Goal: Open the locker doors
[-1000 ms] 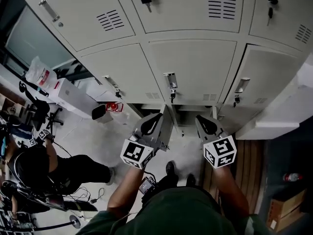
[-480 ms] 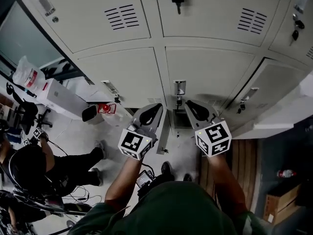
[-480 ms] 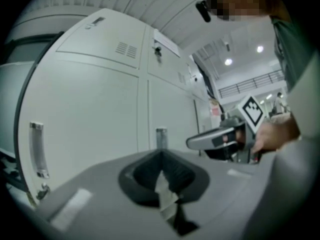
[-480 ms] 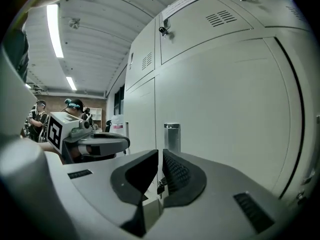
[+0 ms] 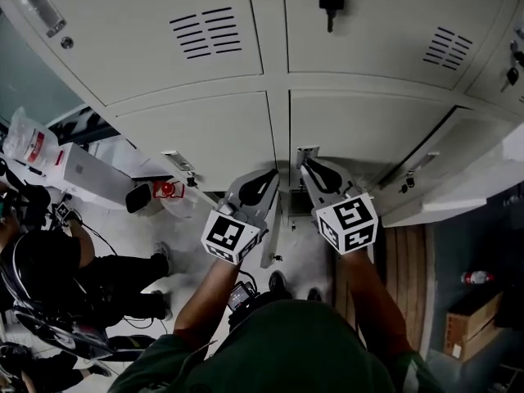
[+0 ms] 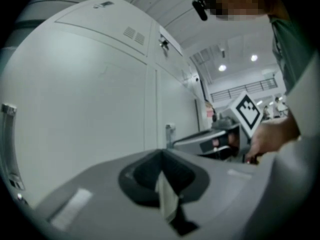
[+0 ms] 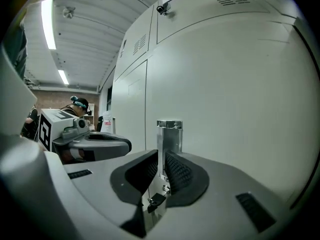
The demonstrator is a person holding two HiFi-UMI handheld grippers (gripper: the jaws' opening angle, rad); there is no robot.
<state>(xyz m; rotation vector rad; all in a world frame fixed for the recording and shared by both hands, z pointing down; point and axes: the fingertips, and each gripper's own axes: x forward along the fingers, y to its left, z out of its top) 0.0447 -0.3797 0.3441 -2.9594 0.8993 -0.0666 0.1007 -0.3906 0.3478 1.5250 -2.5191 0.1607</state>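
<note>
Left tongs (image 6: 162,179) (image 5: 264,178) are closed narrow on a thin pale door edge (image 6: 166,200). In the head view the edge (image 5: 270,234) runs under them, out from the lockers. Right tongs (image 7: 162,170) (image 5: 309,169) are narrow, with pads against both sides of a metal handle (image 7: 169,140) (image 5: 304,152). The handle's long axis stands upright, flat to the lower middle locker door (image 7: 235,109) (image 5: 368,133), and a small key sits at its foot. Beyond are upper doors with vent slots (image 5: 205,33).
</note>
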